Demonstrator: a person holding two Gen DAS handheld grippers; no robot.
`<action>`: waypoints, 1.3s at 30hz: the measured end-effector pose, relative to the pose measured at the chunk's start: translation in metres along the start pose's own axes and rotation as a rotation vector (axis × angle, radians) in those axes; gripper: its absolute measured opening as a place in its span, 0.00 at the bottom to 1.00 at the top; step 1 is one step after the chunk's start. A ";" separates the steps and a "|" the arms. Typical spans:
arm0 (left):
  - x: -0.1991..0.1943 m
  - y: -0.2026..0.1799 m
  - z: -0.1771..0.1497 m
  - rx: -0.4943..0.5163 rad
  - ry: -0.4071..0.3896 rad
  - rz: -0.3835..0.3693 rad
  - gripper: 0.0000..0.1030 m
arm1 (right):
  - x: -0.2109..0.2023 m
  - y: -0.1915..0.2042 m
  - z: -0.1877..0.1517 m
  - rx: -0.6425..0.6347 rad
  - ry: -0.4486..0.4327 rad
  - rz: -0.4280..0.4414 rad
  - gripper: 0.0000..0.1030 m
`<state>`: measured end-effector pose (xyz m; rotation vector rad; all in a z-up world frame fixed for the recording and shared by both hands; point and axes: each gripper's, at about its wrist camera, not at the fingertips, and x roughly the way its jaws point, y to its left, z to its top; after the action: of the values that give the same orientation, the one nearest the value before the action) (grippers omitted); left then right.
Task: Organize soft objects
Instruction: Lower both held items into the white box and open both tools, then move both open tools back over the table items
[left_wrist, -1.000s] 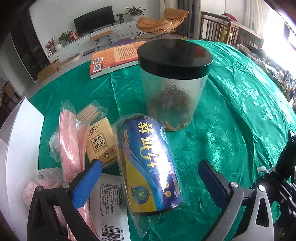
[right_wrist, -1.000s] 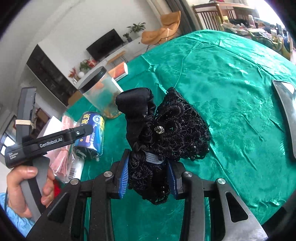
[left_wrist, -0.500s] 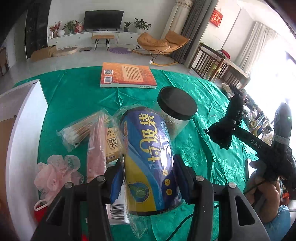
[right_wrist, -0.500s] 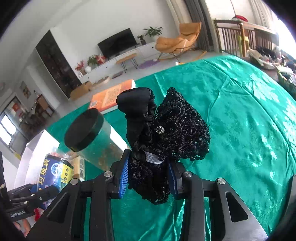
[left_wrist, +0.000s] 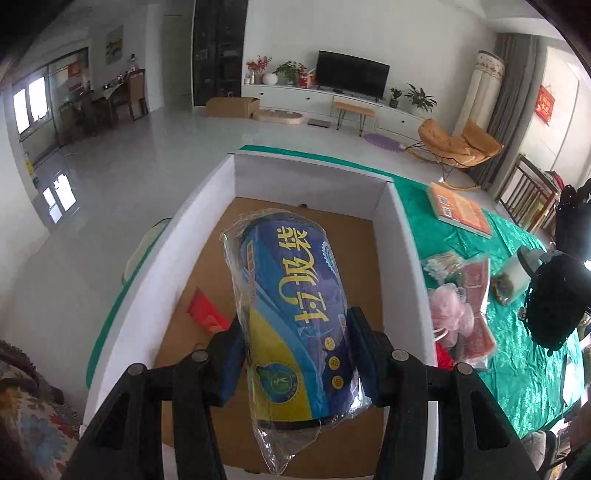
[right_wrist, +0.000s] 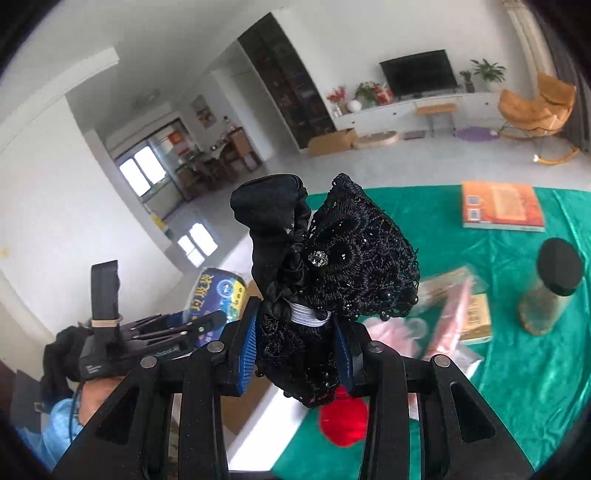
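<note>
The left gripper (left_wrist: 295, 354) is clamped on a blue plastic-wrapped roll (left_wrist: 291, 306), its jaws having just closed around it, held above the white-walled box (left_wrist: 402, 258) with a red packet (left_wrist: 207, 314) on its floor. The right gripper (right_wrist: 295, 347) pinches a black lace hair bow (right_wrist: 332, 266) over the green tablecloth (right_wrist: 535, 369).

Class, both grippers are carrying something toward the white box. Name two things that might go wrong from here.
1. The left gripper pinches the blue roll only near its lower end, through loose plastic wrap; it might slip out or tip before it is lowered into the white box.
2. The right gripper brings the black lace hair piece close beside the left; they might collide over the box.
</note>
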<state>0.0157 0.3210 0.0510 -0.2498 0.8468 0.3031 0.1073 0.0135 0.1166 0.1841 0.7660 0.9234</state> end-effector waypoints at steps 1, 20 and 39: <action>0.001 0.015 -0.006 -0.014 0.005 0.050 0.57 | 0.018 0.017 -0.001 -0.006 0.030 0.042 0.38; -0.010 -0.149 -0.061 0.229 -0.084 -0.345 0.97 | -0.010 -0.114 -0.116 0.070 -0.005 -0.689 0.75; 0.084 -0.323 -0.138 0.481 0.111 -0.494 0.97 | -0.070 -0.215 -0.174 0.409 -0.068 -0.943 0.75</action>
<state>0.0882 -0.0111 -0.0701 -0.0196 0.9112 -0.3779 0.1057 -0.2006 -0.0713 0.1816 0.8482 -0.1361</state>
